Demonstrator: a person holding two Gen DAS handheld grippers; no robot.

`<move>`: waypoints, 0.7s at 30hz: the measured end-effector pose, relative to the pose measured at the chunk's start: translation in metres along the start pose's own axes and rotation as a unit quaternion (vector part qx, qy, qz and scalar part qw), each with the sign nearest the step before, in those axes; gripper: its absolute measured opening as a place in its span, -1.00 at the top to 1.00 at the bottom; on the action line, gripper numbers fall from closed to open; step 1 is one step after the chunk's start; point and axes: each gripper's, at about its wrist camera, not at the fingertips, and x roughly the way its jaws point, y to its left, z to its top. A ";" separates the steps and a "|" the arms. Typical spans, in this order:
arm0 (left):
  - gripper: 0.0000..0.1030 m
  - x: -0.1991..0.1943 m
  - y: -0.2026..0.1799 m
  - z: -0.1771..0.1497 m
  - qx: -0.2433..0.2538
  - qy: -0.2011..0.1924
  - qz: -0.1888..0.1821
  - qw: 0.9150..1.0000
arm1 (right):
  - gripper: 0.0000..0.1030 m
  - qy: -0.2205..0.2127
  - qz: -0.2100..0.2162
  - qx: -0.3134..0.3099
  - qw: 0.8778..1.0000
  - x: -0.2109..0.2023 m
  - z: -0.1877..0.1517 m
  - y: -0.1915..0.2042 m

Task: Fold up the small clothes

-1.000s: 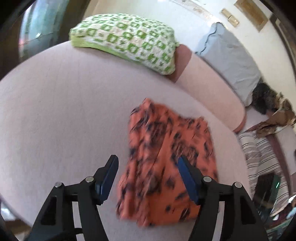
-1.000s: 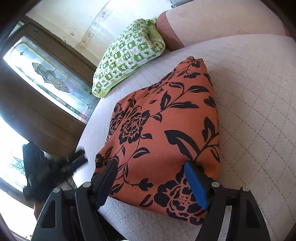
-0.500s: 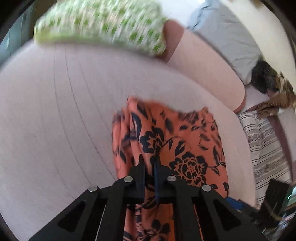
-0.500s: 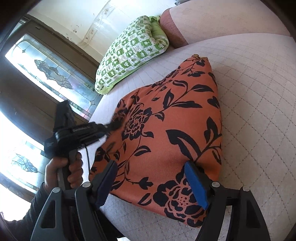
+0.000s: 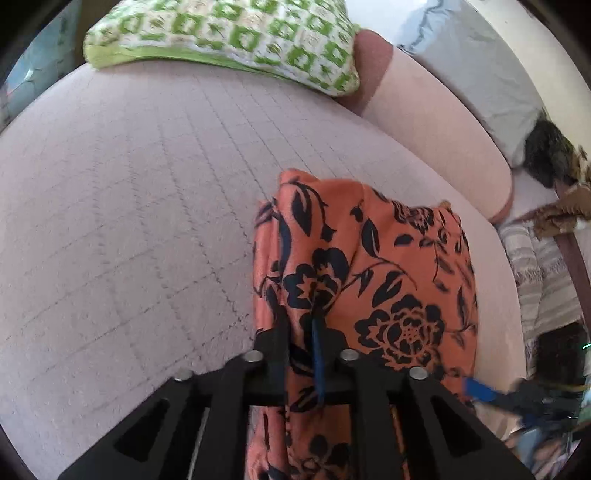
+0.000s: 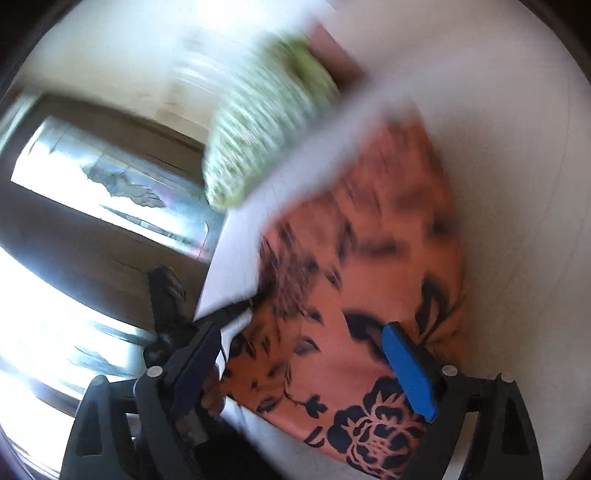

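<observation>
Orange floral garment (image 5: 388, 266) bunched on quilted cushion (image 5: 129, 221), left gripper (image 5: 301, 332) pinching it while opening, right gripper (image 6: 295, 369) spreading.

The left gripper (image 5: 301, 343), jaws opening with a fold between them, pinches the orange floral garment (image 5: 388, 266) on the pink sofa (image 5: 129, 206); green pillow (image 5: 229, 33) at twelve o'clock.

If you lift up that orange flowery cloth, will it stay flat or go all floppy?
Probably floppy: the orange flowery cloth already bunches into soft folds where the left hand-held gripper pinches it, though those jaws are opening. It looks thin, so likely light. It may slide easily on the quilted sofa seat, since it lies loose there.
</observation>
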 end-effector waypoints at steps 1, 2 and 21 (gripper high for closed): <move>0.48 -0.013 -0.006 -0.001 0.002 -0.015 0.015 1.000 | -0.77 -0.014 0.014 0.006 1.000 -0.003 0.000 -0.001; 0.36 -0.023 -0.012 -0.004 0.007 -0.029 0.019 0.999 | -0.77 -0.018 0.023 0.012 1.000 -0.006 0.000 0.000; 0.52 0.006 -0.060 -0.057 0.120 -0.025 0.073 0.990 | -0.25 0.016 0.016 0.097 0.995 -0.031 -0.040 -0.045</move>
